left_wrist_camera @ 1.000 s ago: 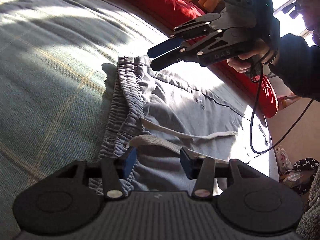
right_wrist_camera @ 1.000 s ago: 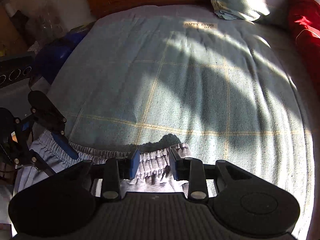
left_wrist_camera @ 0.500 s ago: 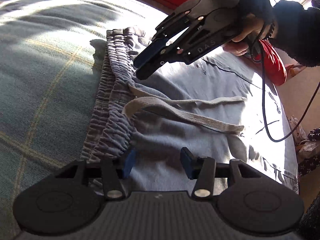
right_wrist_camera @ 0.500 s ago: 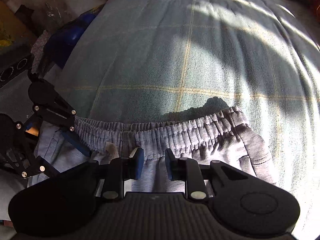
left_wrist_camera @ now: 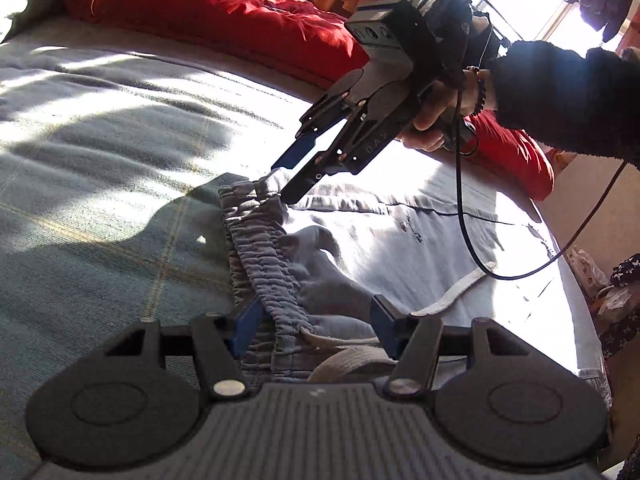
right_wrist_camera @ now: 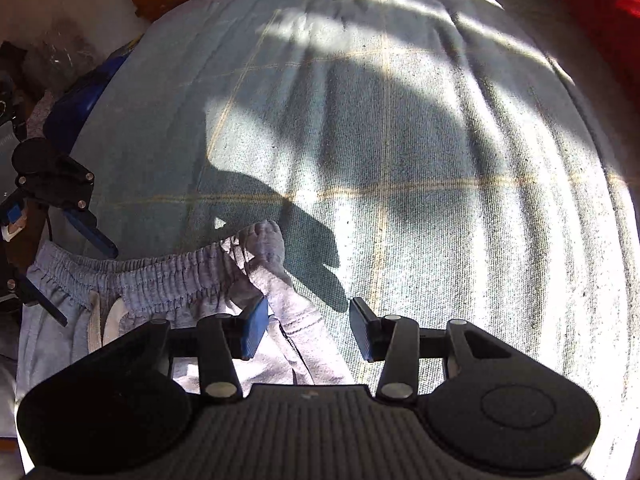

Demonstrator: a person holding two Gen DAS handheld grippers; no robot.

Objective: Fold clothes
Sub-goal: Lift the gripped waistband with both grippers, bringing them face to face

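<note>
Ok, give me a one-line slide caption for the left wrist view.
Left gripper opening astride the grey pants' waistband; right gripper opening at its far corner.

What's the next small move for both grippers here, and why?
Probably close both on the waistband. The left gripper and right gripper are both opening, straddling the grey pants' two waist ends, pads not pressing yet, with the garment flat on the bed.
</note>
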